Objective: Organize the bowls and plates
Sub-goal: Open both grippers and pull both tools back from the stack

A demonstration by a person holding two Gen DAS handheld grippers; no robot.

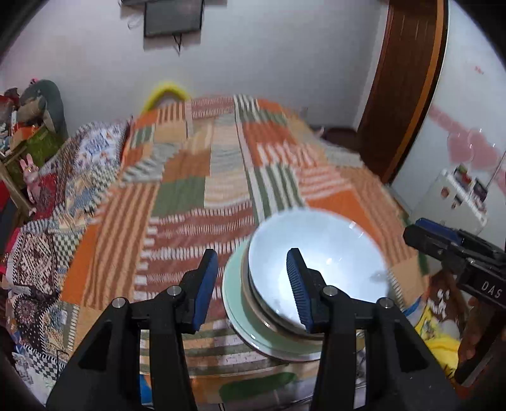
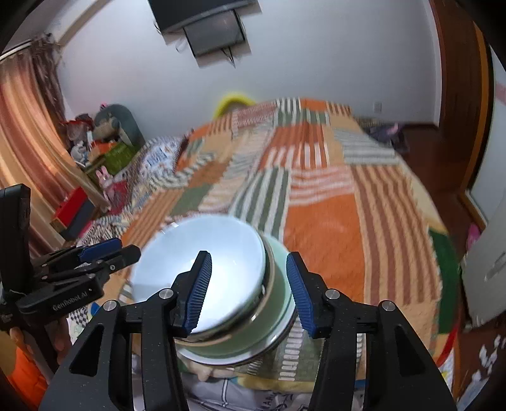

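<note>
A white bowl (image 1: 319, 253) (image 2: 227, 253) tops a stack that rests on a pale green plate (image 1: 234, 303) (image 2: 278, 284) at the near end of a patchwork bedspread (image 1: 189, 189). My left gripper (image 1: 253, 287) hovers open over the stack's left rim, one pad above the bowl's hollow and the other outside the plate. On the opposite side, my right gripper (image 2: 249, 287) straddles the right rim, also open, and its pads do not press on anything. Each gripper shows in the other's view, the right gripper (image 1: 420, 234) at the right edge and the left gripper (image 2: 120, 249) at the left.
A cluttered shelf (image 1: 28, 126) with toys stands left of the bed, beside a striped curtain (image 2: 28, 126). To the right are a wooden door (image 1: 401, 95) and a white appliance (image 1: 458, 196). A screen (image 1: 172, 15) hangs on the far wall.
</note>
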